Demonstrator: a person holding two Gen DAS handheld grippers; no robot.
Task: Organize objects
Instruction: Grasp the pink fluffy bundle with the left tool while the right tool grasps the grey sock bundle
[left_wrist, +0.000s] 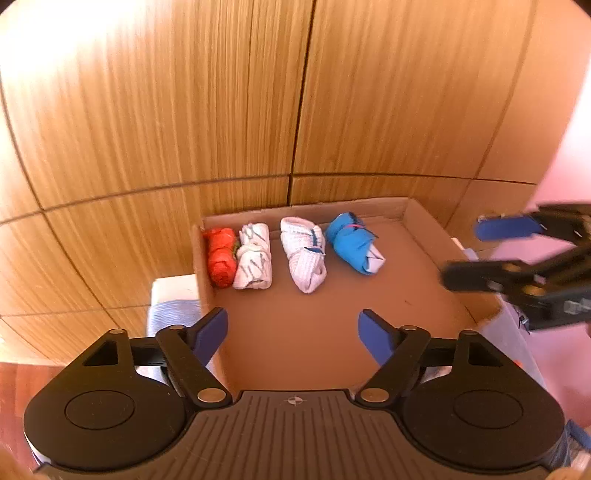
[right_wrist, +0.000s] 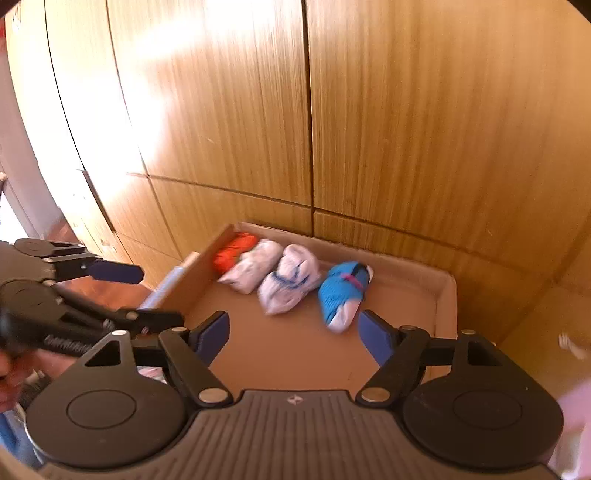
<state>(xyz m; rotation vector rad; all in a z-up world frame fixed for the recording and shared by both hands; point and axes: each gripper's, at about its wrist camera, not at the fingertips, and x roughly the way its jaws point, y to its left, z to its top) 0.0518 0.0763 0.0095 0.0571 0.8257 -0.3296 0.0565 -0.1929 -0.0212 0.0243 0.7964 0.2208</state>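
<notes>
A shallow cardboard box (left_wrist: 424, 225) holds a row of rolled sock bundles along its far side: a red one (left_wrist: 221, 256), a white one with grey marks (left_wrist: 254, 260), a white one with blue trim (left_wrist: 303, 253) and a blue one (left_wrist: 352, 242). My left gripper (left_wrist: 293, 334) is open and empty above the box's near part. My right gripper (right_wrist: 293, 334) is open and empty too, just in front of the blue bundle (right_wrist: 341, 293). The right gripper also shows in the left wrist view (left_wrist: 469, 251), over the box's right wall.
Wooden cabinet doors (left_wrist: 295, 92) rise right behind the box. A light blue and white folded cloth (left_wrist: 173, 306) lies left of the box. The box (right_wrist: 448, 291) sits on a pink surface (left_wrist: 554, 354). The left gripper shows at the left in the right wrist view (right_wrist: 159, 295).
</notes>
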